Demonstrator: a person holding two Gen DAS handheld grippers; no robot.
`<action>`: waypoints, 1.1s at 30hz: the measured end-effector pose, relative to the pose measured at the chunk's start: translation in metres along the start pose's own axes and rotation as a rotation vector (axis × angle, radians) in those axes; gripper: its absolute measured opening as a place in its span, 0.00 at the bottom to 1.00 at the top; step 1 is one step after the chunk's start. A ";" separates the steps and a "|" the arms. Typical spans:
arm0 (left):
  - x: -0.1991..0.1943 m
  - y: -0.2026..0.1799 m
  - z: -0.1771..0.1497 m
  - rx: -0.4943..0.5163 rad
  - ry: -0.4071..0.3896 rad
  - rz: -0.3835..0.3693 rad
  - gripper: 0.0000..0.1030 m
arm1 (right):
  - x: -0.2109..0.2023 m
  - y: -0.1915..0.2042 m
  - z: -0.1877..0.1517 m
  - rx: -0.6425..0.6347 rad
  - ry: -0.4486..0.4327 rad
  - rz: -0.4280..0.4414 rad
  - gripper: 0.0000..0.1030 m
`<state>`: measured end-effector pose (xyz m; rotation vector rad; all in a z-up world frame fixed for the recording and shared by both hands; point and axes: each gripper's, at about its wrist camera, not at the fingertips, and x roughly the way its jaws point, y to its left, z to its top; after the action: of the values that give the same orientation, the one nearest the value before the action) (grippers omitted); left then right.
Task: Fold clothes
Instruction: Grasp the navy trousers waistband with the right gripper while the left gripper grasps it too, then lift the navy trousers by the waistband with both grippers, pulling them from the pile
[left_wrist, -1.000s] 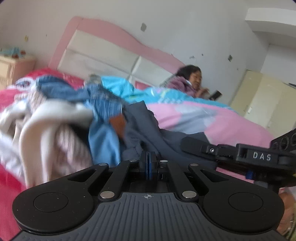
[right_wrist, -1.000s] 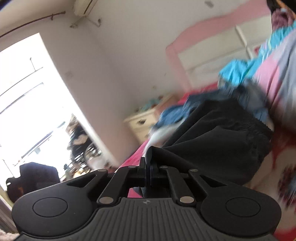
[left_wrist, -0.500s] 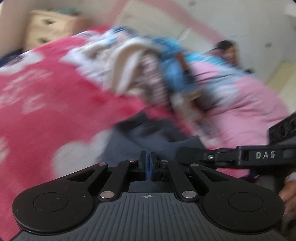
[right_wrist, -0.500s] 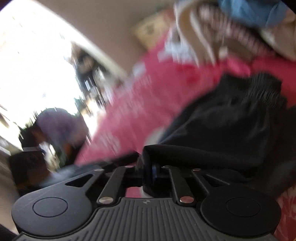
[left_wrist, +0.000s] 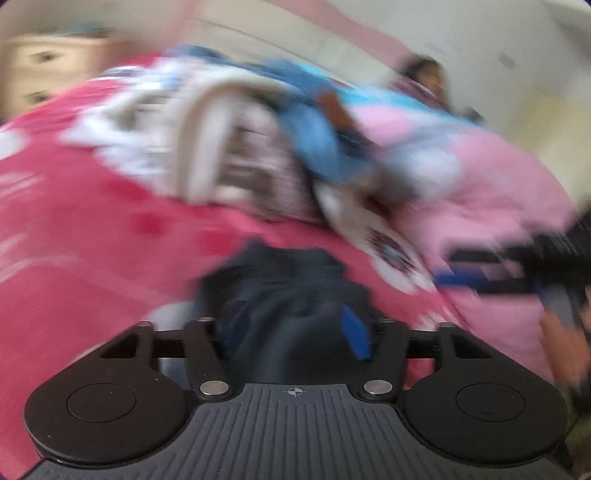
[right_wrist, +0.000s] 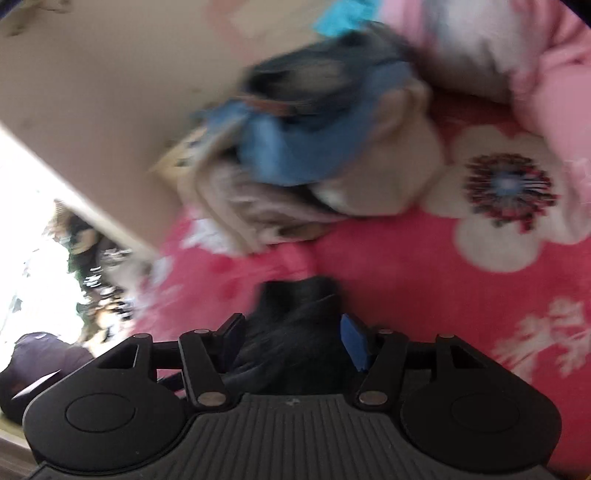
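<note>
Both frames are motion-blurred, so detail is soft.

Left gripper: fingers are standing spread, having just been opening. The dark garment is lying between them, bunched on the red floral blanket; pads are not pressing it, gaps are showing on both sides. One blue pad is showing at the right of the cloth.

Right gripper: same story, fingers are spread and have just been opening, with a fold of the dark garment sitting loose between them on the red floral blanket. Blue pad is clear of the fabric.

Beyond the garment, a pile of clothes is sitting further up the bed: white, striped and blue denim pieces. The right view is showing the same pile of clothes just above the garment. A pink quilt is lying to the right of the pile. The right gripper is showing at the right edge of the left view, near the quilt. A person is sitting at the far end by the headboard.
</note>
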<state>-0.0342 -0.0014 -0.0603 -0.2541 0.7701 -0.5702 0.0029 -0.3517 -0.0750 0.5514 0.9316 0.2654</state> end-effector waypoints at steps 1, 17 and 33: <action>0.017 -0.007 0.002 0.035 0.032 -0.004 0.61 | 0.012 -0.005 0.003 0.004 0.021 -0.023 0.60; 0.047 0.037 -0.029 -0.189 0.078 0.020 0.07 | 0.081 0.009 -0.023 -0.097 0.259 0.140 0.12; -0.073 0.066 -0.044 -0.272 -0.174 0.076 0.40 | 0.124 0.111 -0.029 -0.058 0.339 0.396 0.08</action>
<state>-0.0824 0.0942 -0.0761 -0.5169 0.6840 -0.3646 0.0534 -0.1948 -0.1121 0.6471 1.1335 0.7593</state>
